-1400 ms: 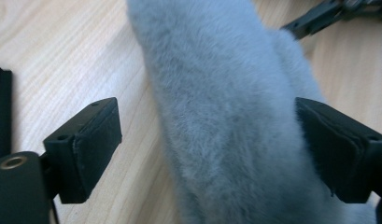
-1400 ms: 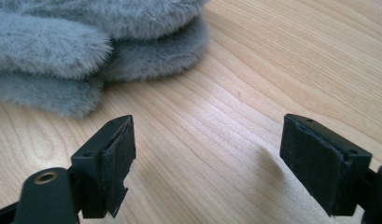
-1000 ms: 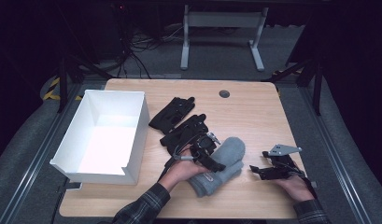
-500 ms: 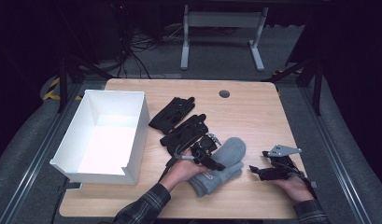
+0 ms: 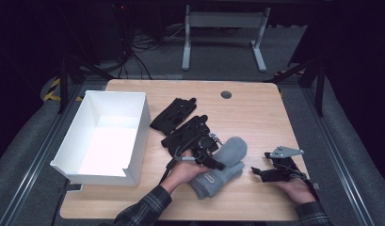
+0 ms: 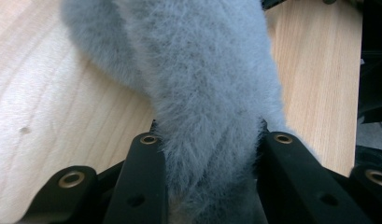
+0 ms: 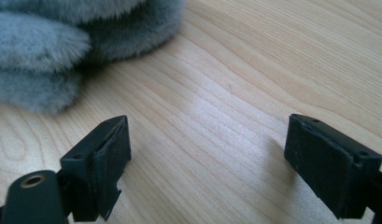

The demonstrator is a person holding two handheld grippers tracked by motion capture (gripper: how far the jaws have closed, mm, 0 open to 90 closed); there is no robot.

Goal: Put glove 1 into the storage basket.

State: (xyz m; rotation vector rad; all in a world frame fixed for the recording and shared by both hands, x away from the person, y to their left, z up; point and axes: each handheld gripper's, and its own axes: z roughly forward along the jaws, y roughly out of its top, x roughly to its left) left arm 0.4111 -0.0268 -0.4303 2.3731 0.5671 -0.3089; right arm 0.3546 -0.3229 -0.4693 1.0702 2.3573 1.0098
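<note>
Now that your left gripper [image 6: 209,154] has just closed its jaws on the grey mitten [image 5: 221,165], you can lift it; your right gripper [image 7: 207,154] waits spread.

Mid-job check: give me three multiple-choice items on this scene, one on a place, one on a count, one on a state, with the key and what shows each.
1. Where does the white box stand on the table?
A. At its left edge
B. At its right edge
C. At its middle

2. How many black gloves lie beyond the grey mittens?
A. None
B. Two
C. Five

3. What is the state of the left tool?
A. Open over bare wood
B. Shut on grey mitten fur
C. Shut on a black glove

Key:
1 A: in the high view the box sits at the table's left side.
2 B: two black gloves lie side by side between the box and the mittens.
3 B: in the left gripper view grey fur bulges between both jaws, which have just been closing; the right tool stands open over wood.
</note>
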